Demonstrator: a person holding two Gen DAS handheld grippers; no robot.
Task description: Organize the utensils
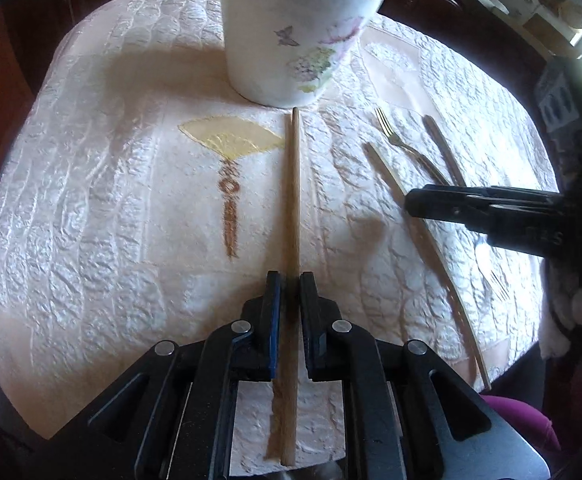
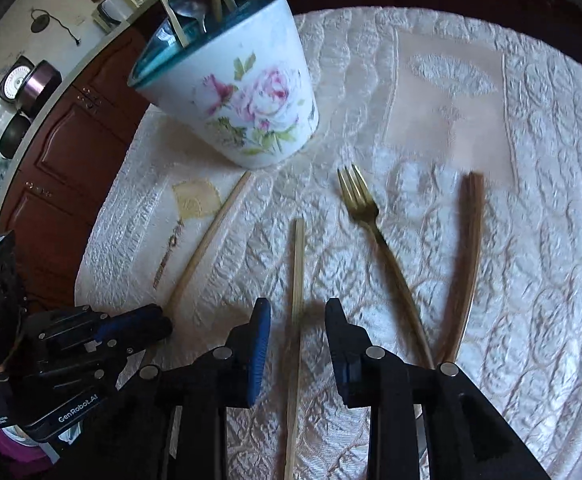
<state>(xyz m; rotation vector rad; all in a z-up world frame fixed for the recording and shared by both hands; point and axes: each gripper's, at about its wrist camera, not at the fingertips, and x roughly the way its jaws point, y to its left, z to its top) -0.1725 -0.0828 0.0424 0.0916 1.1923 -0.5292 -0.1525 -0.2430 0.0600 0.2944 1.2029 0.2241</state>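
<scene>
- The counter (image 1: pixel 91 200), draped in a quilted cream cloth, carries everything; the loose utensils lie in a rough fan in front of the holder, probably so each can be picked singly.
- The floral holder (image 1: pixel 291 40), a white cup with a teal rim, stands at the far side and already has chopsticks and a spoon standing in it, so it looks like the destination.
- The left hand-held gripper (image 1: pixel 290 284) points steeply down with its jaws nearly together around the wooden chopstick (image 1: pixel 293 184); whether the pads actually pinch it I cannot tell.
- That chopstick lies flat, its far tip just short of the holder's base.
- The right hand-held gripper (image 2: pixel 297 312) has its jaws spread, straddling the pale chopstick (image 2: pixel 298 264) without touching it, seemingly lined up for a grasp.
- The gold fork (image 2: pixel 361 204) and the brown chopstick (image 2: pixel 469 248) lie to the right of it, near ends converging under the right finger.
</scene>
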